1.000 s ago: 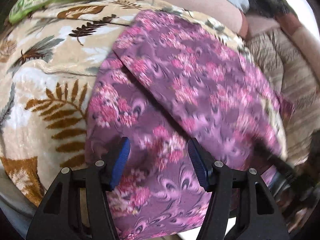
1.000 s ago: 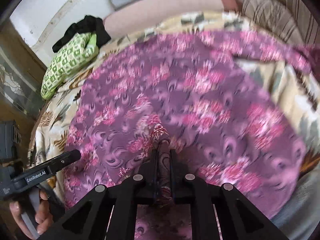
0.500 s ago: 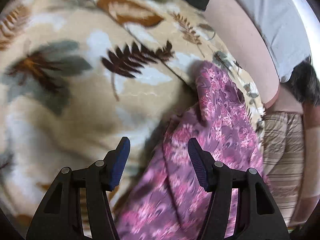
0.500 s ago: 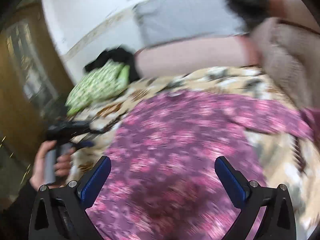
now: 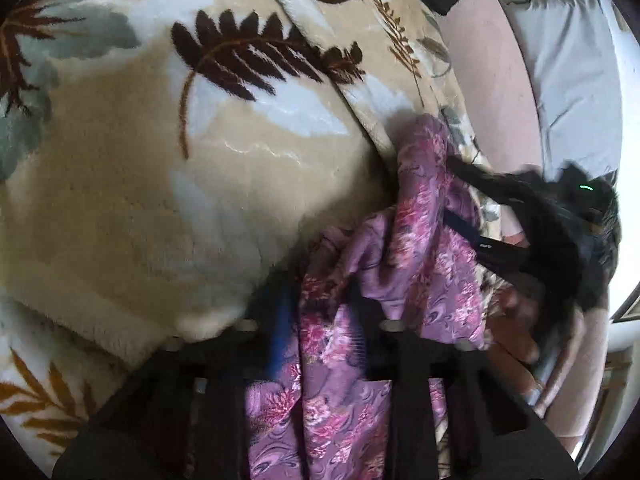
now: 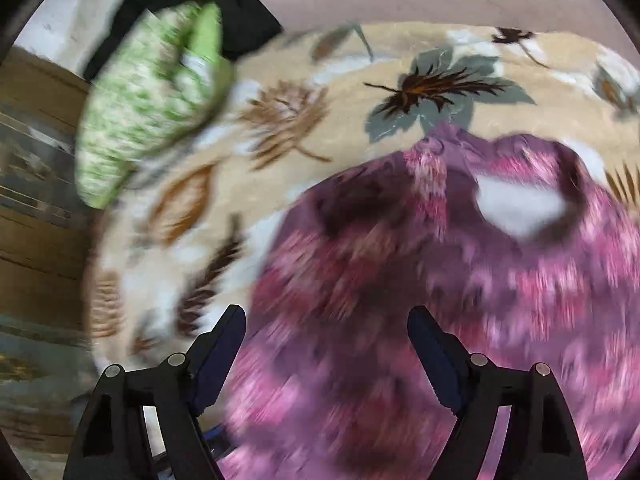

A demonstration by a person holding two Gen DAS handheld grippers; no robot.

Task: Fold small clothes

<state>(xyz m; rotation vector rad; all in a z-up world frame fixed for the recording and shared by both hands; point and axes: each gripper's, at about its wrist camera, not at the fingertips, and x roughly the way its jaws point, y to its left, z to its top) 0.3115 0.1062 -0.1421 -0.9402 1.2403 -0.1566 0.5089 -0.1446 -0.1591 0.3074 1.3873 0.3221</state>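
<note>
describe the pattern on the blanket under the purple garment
Beige blanket with brown and grey leaf prints, clearest in the left wrist view.

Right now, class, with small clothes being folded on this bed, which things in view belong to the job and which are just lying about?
Belongs to the job:
- purple floral cotton garment
- left tool, pinching a fold of it
- right tool, open above it

Just lying about:
- beige leaf-print fleece blanket
- green patterned pillow
- black cloth behind the pillow

Motion smears the purple floral garment (image 6: 420, 300) and the green pillow (image 6: 148, 104) beside it; the garment's lower part runs off-frame.
</note>
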